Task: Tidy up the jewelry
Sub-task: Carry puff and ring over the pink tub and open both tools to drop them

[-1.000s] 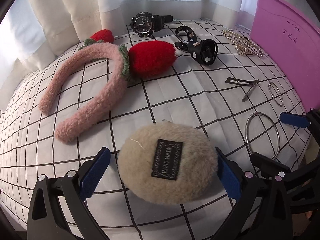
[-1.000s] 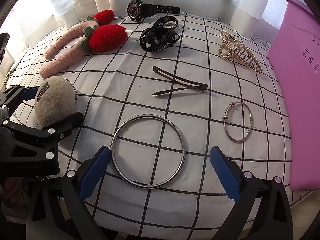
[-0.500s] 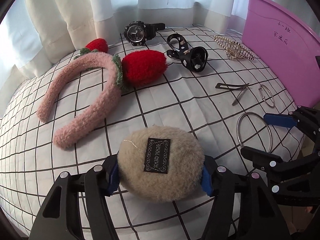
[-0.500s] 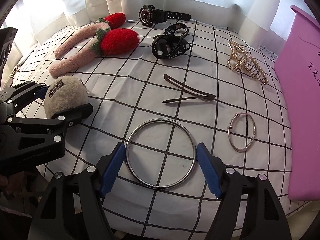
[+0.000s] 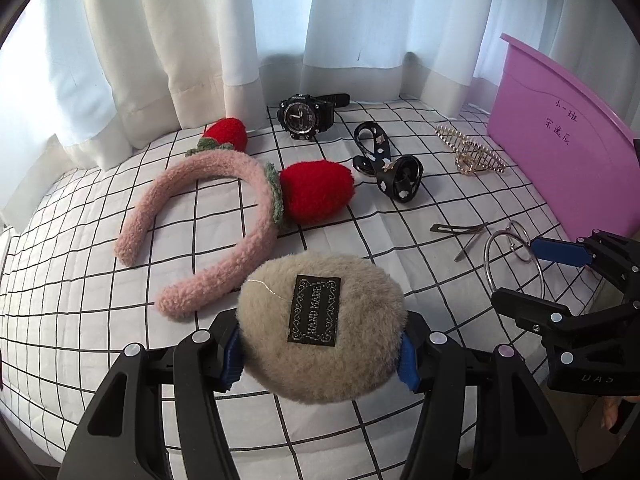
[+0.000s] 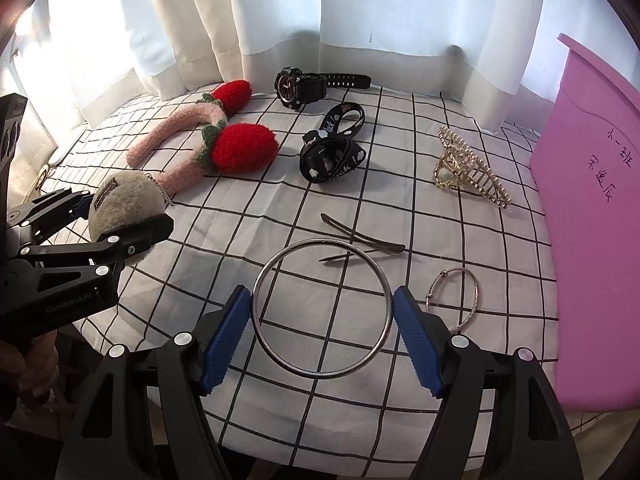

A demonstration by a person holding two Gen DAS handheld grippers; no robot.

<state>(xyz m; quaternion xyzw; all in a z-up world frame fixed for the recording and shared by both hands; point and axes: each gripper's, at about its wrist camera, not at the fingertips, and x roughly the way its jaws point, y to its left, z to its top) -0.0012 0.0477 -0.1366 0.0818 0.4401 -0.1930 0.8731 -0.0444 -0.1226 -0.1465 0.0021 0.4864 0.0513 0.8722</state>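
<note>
A desk [image 6: 280, 216] covered in a white cloth with a black grid is filling both views, with pale curtains [image 5: 168, 40] hanging behind it. A tall pink bin [image 6: 592, 216] with handwriting on its side is standing at the right edge, and it is probably where the jewelry is meant to go.

A fuzzy pink headband [image 5: 224, 220] with two red plush strawberries is lying at the far left. Nearer, the left hand-held gripper [image 5: 320, 350] is squeezing a round beige fluffy pouch [image 5: 320, 320] with a black sewn label; its blue pads are pressing into the fur on both sides, and the pouch seems to be sitting just above the cloth. A short chain is hanging from it.

The right hand-held gripper [image 6: 322, 326] is clamping a large plain silver bangle [image 6: 322, 308] across its width, a pad touching each side, the ring lying roughly flat between them.

Still on the cloth are a black watch [image 6: 300, 84], a coiled black strap [image 6: 332, 152] with white flowers, a gold pearl hair claw [image 6: 468, 172], a smaller silver bracelet [image 6: 456, 300] and a thin dark hair clip [image 6: 360, 240].

The risks, as I judge them: the thin, smooth bangle is held only at two points, so it could pivot or slip out during a tilt. The soft fur could slide from the pads, and the dangling chain could snag.
</note>
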